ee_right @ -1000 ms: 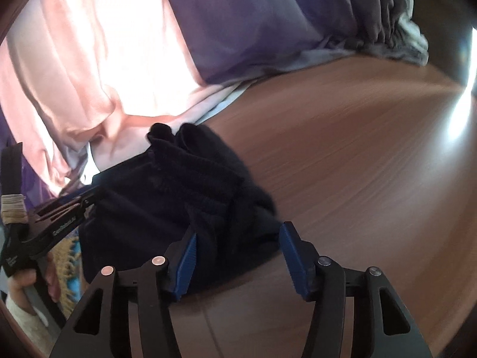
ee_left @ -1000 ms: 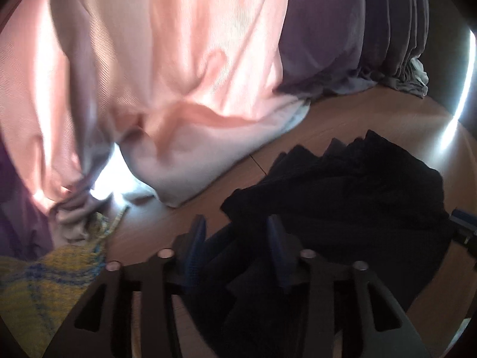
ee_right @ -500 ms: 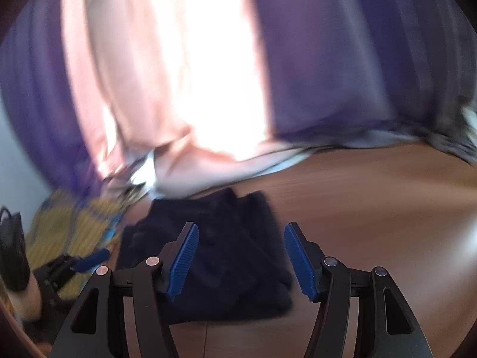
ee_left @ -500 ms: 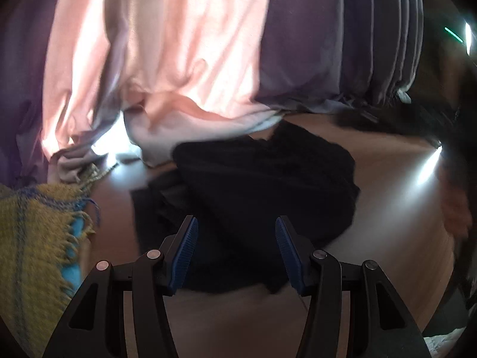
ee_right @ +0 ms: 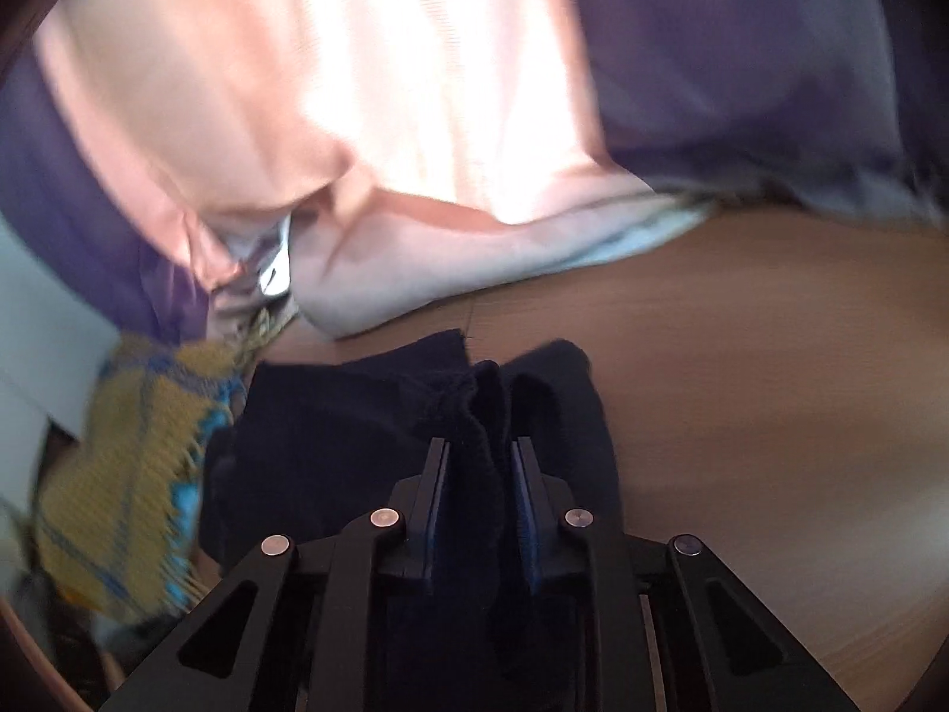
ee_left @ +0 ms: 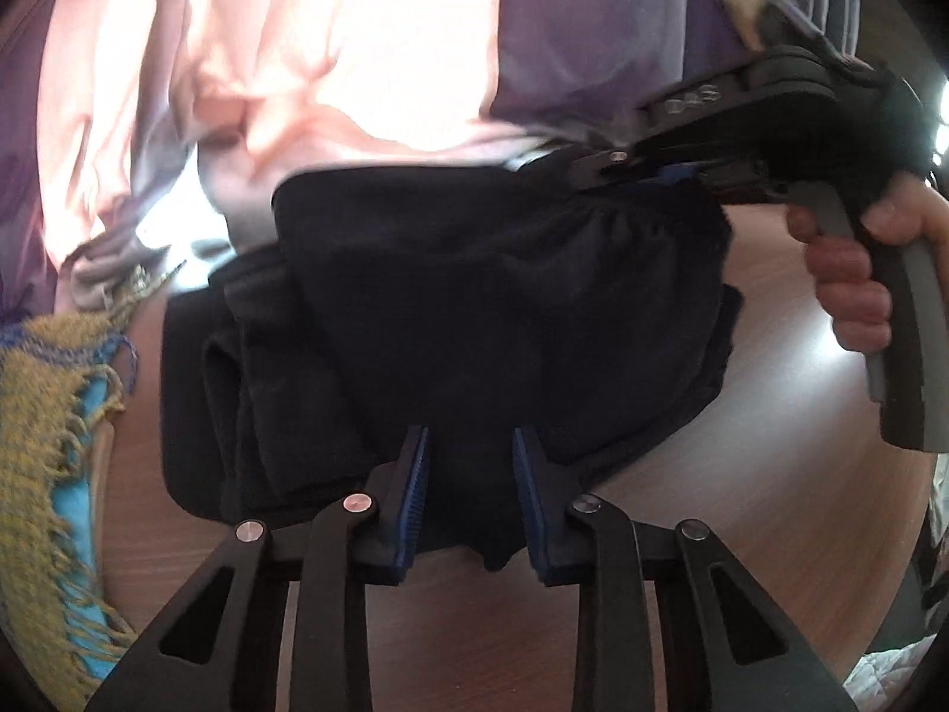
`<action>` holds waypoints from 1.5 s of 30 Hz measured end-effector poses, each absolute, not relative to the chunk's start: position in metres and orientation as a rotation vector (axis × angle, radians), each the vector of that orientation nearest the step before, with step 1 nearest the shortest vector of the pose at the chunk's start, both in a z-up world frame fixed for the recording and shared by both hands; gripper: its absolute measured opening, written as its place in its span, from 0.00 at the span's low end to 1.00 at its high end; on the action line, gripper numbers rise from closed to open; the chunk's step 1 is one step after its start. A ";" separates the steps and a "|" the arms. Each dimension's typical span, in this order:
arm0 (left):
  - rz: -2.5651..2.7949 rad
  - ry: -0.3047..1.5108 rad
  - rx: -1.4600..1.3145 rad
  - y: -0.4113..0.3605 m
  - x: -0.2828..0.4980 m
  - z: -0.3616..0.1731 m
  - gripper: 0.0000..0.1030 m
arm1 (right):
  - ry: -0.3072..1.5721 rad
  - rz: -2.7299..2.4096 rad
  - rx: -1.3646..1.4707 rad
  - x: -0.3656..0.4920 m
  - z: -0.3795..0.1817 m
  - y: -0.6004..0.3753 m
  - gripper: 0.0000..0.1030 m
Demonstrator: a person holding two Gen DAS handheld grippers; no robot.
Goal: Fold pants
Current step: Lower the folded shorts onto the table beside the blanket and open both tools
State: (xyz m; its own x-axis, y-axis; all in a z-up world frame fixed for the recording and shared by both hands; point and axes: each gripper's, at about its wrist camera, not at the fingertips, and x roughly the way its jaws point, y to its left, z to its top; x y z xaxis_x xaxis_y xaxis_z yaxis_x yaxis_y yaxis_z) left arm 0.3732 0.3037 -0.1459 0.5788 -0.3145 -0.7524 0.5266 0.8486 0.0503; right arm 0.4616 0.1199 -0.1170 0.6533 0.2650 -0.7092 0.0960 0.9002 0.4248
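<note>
The dark navy pants (ee_left: 474, 296) lie bunched on a wooden surface (ee_left: 771, 415). My left gripper (ee_left: 471, 474) is at their near edge. Its jaws are closing, and the hem fills the gap between its blue pads (ee_left: 415, 486). In the right wrist view, my right gripper (ee_right: 480, 463) is closing too, with an upright fold of the pants (ee_right: 480, 415) pinched between its pads (ee_right: 522, 486). In the left wrist view, the right gripper (ee_left: 584, 169) sits at the far right edge of the pants, held by a person's hand (ee_left: 848, 273).
Pink curtain (ee_left: 356, 47) and purple curtain (ee_left: 593, 29) hang down to the surface just behind the pants. A yellow and blue fringed blanket (ee_left: 47, 445) lies at the left, also in the right wrist view (ee_right: 130, 474). Bare wood (ee_right: 771, 415) stretches to the right.
Both grippers have come down onto the pants and their jaws have narrowed from wide apart to closed on fabric. The right gripper and its hand now show in the left wrist view.
</note>
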 end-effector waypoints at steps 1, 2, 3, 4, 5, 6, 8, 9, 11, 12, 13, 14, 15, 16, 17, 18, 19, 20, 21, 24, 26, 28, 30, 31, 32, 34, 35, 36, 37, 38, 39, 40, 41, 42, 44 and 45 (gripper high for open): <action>-0.497 0.821 0.286 0.304 0.375 -0.149 0.28 | 0.861 0.091 0.484 0.459 -0.121 0.114 0.21; -0.496 0.823 0.290 0.304 0.375 -0.150 0.27 | 0.860 0.083 0.498 0.457 -0.125 0.111 0.21; -0.496 0.824 0.291 0.304 0.375 -0.151 0.27 | 0.863 0.066 0.505 0.453 -0.132 0.109 0.21; -0.498 0.824 0.294 0.304 0.375 -0.152 0.27 | 0.866 0.056 0.501 0.452 -0.136 0.109 0.21; -0.498 0.823 0.301 0.303 0.374 -0.152 0.27 | 0.864 0.046 0.492 0.449 -0.141 0.109 0.21; -0.498 0.820 0.310 0.303 0.374 -0.152 0.27 | 0.858 0.040 0.485 0.447 -0.144 0.108 0.22; -0.495 0.818 0.323 0.301 0.372 -0.152 0.27 | 0.839 0.031 0.468 0.442 -0.145 0.106 0.24; -0.492 0.816 0.331 0.300 0.371 -0.151 0.27 | 0.831 0.033 0.467 0.440 -0.143 0.105 0.24; -0.485 0.809 0.342 0.299 0.369 -0.148 0.27 | 0.820 0.012 0.451 0.433 -0.135 0.102 0.27; -0.479 0.801 0.350 0.299 0.366 -0.144 0.27 | 0.803 -0.011 0.433 0.426 -0.127 0.101 0.28; -0.474 0.792 0.354 0.299 0.364 -0.140 0.28 | 0.764 -0.026 0.406 0.418 -0.117 0.102 0.28; -0.475 0.778 0.357 0.298 0.360 -0.136 0.30 | 0.731 -0.037 0.379 0.410 -0.108 0.103 0.28; -0.480 0.763 0.359 0.299 0.356 -0.132 0.31 | 0.695 -0.044 0.342 0.401 -0.099 0.106 0.29; -0.485 0.746 0.364 0.298 0.351 -0.127 0.33 | 0.660 -0.035 0.304 0.392 -0.090 0.110 0.29; -0.491 0.730 0.368 0.298 0.347 -0.123 0.34 | 0.644 -0.015 0.283 0.385 -0.085 0.114 0.29; -0.498 0.719 0.370 0.297 0.345 -0.121 0.34 | 0.641 0.016 0.265 0.381 -0.082 0.120 0.29; -0.505 0.711 0.371 0.296 0.343 -0.120 0.35 | 0.649 0.058 0.257 0.377 -0.081 0.125 0.28; -0.503 0.706 0.375 0.294 0.344 -0.121 0.35 | 0.660 0.086 0.252 0.375 -0.083 0.130 0.28; -0.493 0.706 0.377 0.293 0.347 -0.122 0.35 | 0.679 0.101 0.244 0.375 -0.089 0.134 0.28; -0.491 0.747 0.330 0.294 0.357 -0.131 0.35 | 0.732 0.073 0.243 0.379 -0.109 0.133 0.26; -0.490 0.780 0.294 0.297 0.363 -0.137 0.35 | 0.761 0.057 0.275 0.380 -0.120 0.127 0.26; -0.485 0.790 0.278 0.299 0.364 -0.141 0.35 | 0.782 0.042 0.297 0.381 -0.128 0.123 0.26; -0.490 0.793 0.265 0.301 0.364 -0.141 0.35 | 0.795 0.031 0.288 0.381 -0.131 0.123 0.26; -0.492 0.787 0.264 0.302 0.363 -0.138 0.35 | 0.799 0.020 0.284 0.380 -0.133 0.124 0.26; -0.491 0.778 0.266 0.302 0.360 -0.135 0.35 | 0.819 0.014 0.291 0.378 -0.134 0.124 0.26; -0.495 0.752 0.263 0.304 0.353 -0.126 0.35 | 0.794 -0.004 0.304 0.373 -0.130 0.124 0.26; -0.499 0.737 0.253 0.306 0.348 -0.120 0.35 | 0.781 -0.011 0.311 0.369 -0.126 0.124 0.26; -0.499 0.717 0.239 0.307 0.342 -0.112 0.35 | 0.759 -0.022 0.318 0.363 -0.119 0.125 0.26; -0.495 0.704 0.231 0.308 0.339 -0.107 0.39 | 0.746 -0.034 0.317 0.358 -0.114 0.126 0.28; -0.484 0.691 0.226 0.309 0.334 -0.100 0.44 | 0.728 -0.048 0.312 0.351 -0.108 0.128 0.31; -0.476 0.675 0.223 0.309 0.329 -0.093 0.45 | 0.704 -0.066 0.301 0.341 -0.100 0.130 0.38; -0.476 0.652 0.217 0.309 0.322 -0.085 0.48 | 0.691 -0.082 0.290 0.334 -0.094 0.131 0.44; -0.464 0.631 0.219 0.308 0.315 -0.078 0.53 | 0.677 -0.102 0.279 0.326 -0.089 0.132 0.47; -0.444 0.611 0.225 0.307 0.308 -0.070 0.56 | 0.663 -0.132 0.265 0.315 -0.082 0.133 0.53; -0.420 0.588 0.223 0.306 0.298 -0.059 0.61 | 0.642 -0.172 0.251 0.301 -0.072 0.134 0.62; -0.415 0.579 0.214 0.306 0.292 -0.054 0.62 | 0.628 -0.192 0.242 0.293 -0.068 0.133 0.65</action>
